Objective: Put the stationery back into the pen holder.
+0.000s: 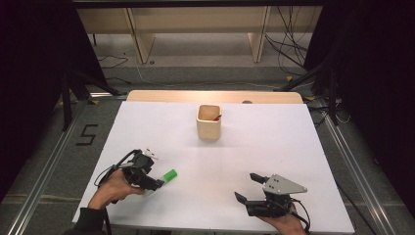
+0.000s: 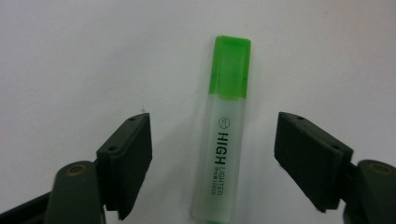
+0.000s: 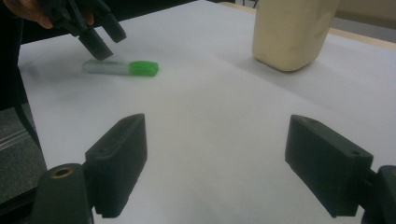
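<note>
- High view: a person's two hands work at a white table (image 1: 293, 147), each holding a two-jaw gripper; the left gripper (image 1: 155, 186) sits at the near left, the right gripper (image 1: 247, 186) at the near right, well apart.
- A green-capped highlighter (image 1: 165, 178) lies flat on the table at the tip of the left gripper, its cap pointing away from the hand, toward the table's middle.
- Left gripper view: the highlighter (image 2: 223, 135) lies lengthwise between the two black jaws, which stand wide on either side with bare table showing between each pad and the clear barrel; neither pad touches it. The barrel reads "HIGH LIGHTER", and the green cap is at the far end.
- The left gripper (image 2: 212, 163) is thus agape around the highlighter, not gripping it.
- Right gripper view: the right gripper (image 3: 215, 163) has its jaws spread wide over bare table, with nothing between them.
- From that view, the left gripper (image 3: 95, 37) hangs tilted just above the highlighter (image 3: 121, 68), at the barrel end.
- A pale wooden cup (image 1: 209, 122) stands upright at the far middle of the table, well apart from both grippers; something red shows inside it, too small to identify.
</note>
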Tool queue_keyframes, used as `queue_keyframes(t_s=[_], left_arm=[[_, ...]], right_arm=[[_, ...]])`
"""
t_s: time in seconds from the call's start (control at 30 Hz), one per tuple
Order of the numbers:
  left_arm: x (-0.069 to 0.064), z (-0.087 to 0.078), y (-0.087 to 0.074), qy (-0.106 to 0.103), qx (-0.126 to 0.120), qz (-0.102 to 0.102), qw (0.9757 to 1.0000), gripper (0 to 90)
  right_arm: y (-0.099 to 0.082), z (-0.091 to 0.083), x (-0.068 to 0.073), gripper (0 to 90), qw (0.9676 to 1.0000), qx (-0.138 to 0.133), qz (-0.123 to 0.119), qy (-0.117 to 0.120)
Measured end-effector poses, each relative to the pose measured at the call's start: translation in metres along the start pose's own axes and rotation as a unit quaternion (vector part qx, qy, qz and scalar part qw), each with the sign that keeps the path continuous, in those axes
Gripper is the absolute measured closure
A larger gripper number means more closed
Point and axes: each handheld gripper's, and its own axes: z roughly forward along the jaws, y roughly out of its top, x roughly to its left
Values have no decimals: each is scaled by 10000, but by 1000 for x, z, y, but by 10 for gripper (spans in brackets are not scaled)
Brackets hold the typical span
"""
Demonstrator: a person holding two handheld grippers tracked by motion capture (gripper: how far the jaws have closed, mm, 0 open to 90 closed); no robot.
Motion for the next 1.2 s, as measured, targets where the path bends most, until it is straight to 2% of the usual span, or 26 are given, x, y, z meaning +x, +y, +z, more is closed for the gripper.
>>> queue_keyframes(t_s=[0.2, 0.5, 0.7, 0.87, 0.97, 1.2], left_arm=[[-2, 9, 1, 45, 199, 32, 9998, 260], [-6, 16, 1, 76, 434, 163, 9989, 437], [-8, 20, 4, 23, 460, 192, 9988, 498], [-8, 24, 7, -3, 534, 232, 9983, 516], [-7, 23, 9, -10, 498, 237, 9985, 535], [-10, 26, 16, -20, 619, 327, 9975, 578]], right_arm=[[0, 1, 0, 216, 10000, 5, 6, 18], [0, 1, 0, 216, 10000, 15, 3, 26], [0, 1, 0, 216, 10000, 19, 5, 17], [0, 2, 0, 217, 10000, 17, 10, 31], [0, 2, 0, 217, 10000, 9, 12, 33], [0, 2, -1, 217, 10000, 24, 35, 43]])
